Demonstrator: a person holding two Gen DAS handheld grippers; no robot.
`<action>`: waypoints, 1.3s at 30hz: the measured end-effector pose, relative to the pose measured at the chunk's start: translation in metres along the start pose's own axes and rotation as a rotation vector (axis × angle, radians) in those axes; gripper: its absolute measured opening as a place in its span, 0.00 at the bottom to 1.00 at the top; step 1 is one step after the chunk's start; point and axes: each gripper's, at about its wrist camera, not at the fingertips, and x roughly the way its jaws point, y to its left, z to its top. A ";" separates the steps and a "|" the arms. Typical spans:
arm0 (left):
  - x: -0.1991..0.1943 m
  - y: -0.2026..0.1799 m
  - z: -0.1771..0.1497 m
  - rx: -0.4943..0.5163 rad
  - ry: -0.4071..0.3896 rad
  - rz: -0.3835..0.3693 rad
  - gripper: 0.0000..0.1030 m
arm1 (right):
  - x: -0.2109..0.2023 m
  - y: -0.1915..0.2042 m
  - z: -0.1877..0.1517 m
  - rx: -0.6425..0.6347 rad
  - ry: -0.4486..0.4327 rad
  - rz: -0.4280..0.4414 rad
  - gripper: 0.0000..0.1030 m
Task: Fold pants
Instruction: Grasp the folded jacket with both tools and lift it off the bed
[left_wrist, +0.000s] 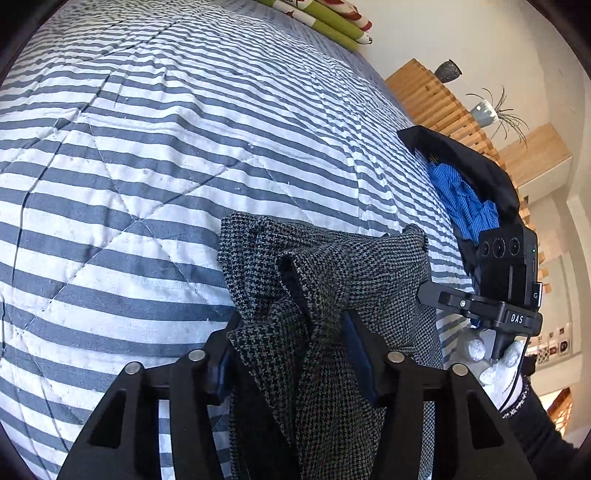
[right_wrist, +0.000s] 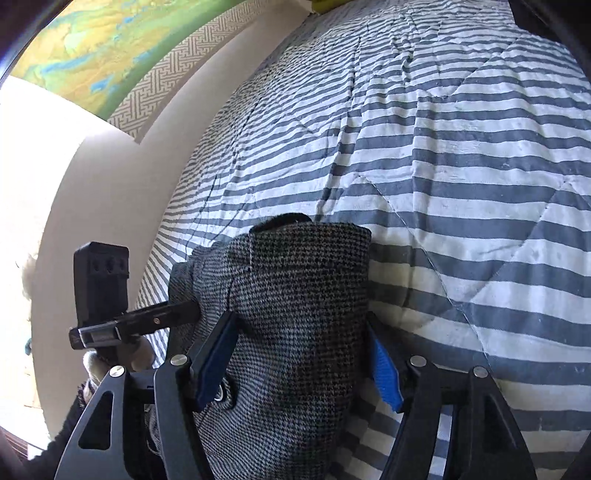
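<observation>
The pants (left_wrist: 332, 266) are grey houndstooth cloth, bunched on a striped blue-and-white quilt (left_wrist: 147, 155). My left gripper (left_wrist: 291, 354) is shut on a gathered wad of them, and the cloth creases against the right-hand pad. The right wrist view shows the pants (right_wrist: 295, 266) as a smooth folded bundle between the wide-set fingers of my right gripper (right_wrist: 301, 354). The blue pad (right_wrist: 386, 373) on the right is partly bare, with a sliver of quilt (right_wrist: 461, 166) beside it, so this gripper is open. Each gripper shows in the other's view, the right gripper (left_wrist: 480, 302) and the left gripper (right_wrist: 122, 325), both in white-gloved hands.
A black bag (left_wrist: 480, 173) holding blue cloth (left_wrist: 461, 199) lies at the bed's right edge. Behind it stand a wooden slatted unit (left_wrist: 436, 99) and potted plants (left_wrist: 484, 110). Green pillows (left_wrist: 325, 18) lie at the head. A pale wall (right_wrist: 110, 206) and a painting (right_wrist: 92, 48) flank the left side.
</observation>
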 end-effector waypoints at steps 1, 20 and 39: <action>0.001 0.000 0.000 -0.005 -0.007 -0.003 0.45 | 0.001 0.000 0.001 0.004 -0.003 0.005 0.57; -0.209 -0.069 -0.050 0.167 -0.376 0.025 0.26 | -0.096 0.178 -0.047 -0.313 -0.240 -0.074 0.16; -0.368 0.122 0.140 0.097 -0.585 0.291 0.26 | 0.072 0.370 0.119 -0.512 -0.253 -0.032 0.16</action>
